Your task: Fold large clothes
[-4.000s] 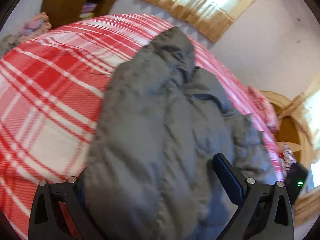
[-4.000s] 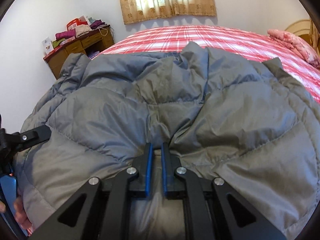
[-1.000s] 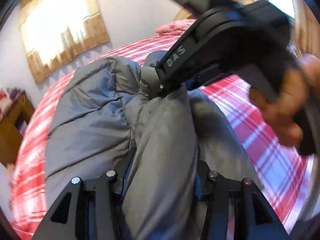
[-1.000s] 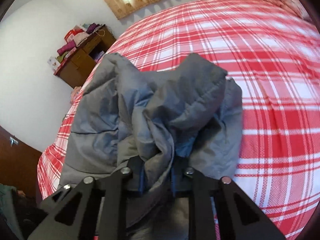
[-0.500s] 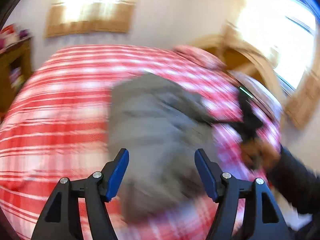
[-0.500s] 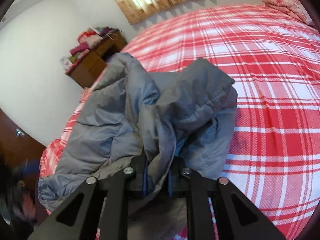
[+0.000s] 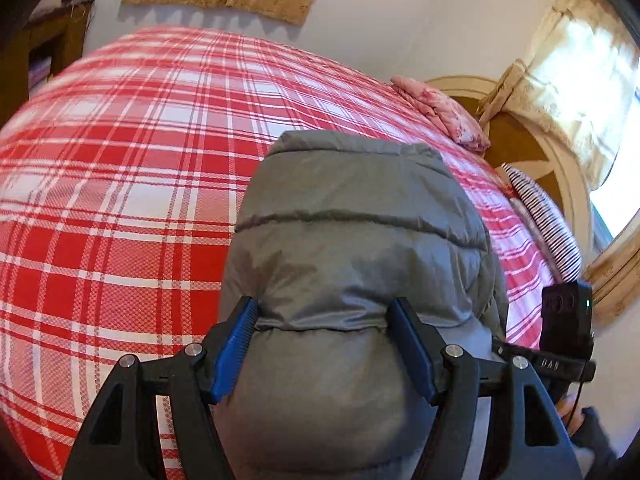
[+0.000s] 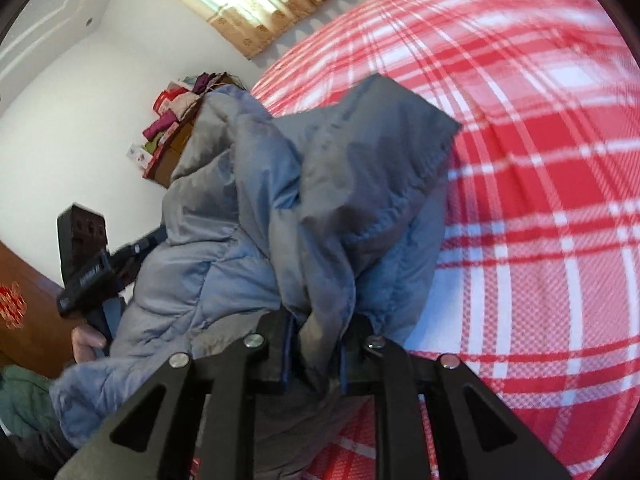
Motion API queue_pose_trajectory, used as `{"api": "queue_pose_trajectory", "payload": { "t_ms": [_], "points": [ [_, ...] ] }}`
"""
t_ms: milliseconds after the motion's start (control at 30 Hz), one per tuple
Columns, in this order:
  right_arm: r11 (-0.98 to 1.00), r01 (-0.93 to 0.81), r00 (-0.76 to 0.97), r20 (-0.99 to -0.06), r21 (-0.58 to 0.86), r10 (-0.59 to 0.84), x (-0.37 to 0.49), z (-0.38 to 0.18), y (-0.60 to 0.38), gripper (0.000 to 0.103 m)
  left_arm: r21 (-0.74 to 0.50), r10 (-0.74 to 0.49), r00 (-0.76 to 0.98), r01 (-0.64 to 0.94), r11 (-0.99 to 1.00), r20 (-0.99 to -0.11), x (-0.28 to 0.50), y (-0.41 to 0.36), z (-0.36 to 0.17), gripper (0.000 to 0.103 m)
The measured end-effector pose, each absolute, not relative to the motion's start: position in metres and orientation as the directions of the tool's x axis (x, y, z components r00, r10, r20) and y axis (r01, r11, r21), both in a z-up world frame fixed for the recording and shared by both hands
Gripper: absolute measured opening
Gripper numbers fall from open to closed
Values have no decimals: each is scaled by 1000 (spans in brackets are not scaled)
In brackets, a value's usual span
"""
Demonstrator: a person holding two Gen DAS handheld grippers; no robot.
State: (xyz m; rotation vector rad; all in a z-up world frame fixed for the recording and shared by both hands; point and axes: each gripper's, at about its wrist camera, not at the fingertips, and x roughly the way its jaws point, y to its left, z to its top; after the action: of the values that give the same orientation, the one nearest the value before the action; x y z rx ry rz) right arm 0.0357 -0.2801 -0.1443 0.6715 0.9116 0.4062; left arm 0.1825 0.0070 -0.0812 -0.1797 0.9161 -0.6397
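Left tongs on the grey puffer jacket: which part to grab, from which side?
Judgement call: take the puffed band of the grey jacket at the stitched seam lying between the blue pads of the left tongs, coming from the near edge. The seam necks the bulk down, giving a narrower bite. The right tongs already pinch a bunched fold, so a matching grip seems sensible.

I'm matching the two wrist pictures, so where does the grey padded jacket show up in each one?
Left wrist view: the jacket fills the lower centre, between the left gripper's spread fingers.
Right wrist view: the jacket hangs bunched at centre-left, pinched in the right gripper.
Shared landmark: the red plaid bedspread.
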Motion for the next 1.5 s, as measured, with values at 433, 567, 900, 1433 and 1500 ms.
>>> {"api": "queue_pose_trajectory", "payload": {
  "t_ms": [433, 567, 900, 1433, 1500],
  "points": [
    [649, -106, 537, -506, 753, 675, 88, -166, -267, 12, -228, -391, 605, 331, 916, -693, 173, -22, -99, 71],
    [672, -78, 536, -537, 737, 651, 78, -157, -283, 19, -78, -300, 674, 339, 937, -675, 154, -45, -104, 72],
    [872, 89, 619, -713, 481, 329, 63, -64, -314, 68, -55, -312, 667, 377, 925, -677, 155, -45, -104, 73],
    [872, 180, 601, -752, 456, 270, 126, -133, -242, 22, -71, -282, 652, 330, 941, -704, 166, -35, -97, 73],
    [883, 126, 638, -718, 451, 276, 119, -137, -241, 22, -118, -307, 659, 316, 941, -687, 176, -22, -83, 73]
  ]
}}
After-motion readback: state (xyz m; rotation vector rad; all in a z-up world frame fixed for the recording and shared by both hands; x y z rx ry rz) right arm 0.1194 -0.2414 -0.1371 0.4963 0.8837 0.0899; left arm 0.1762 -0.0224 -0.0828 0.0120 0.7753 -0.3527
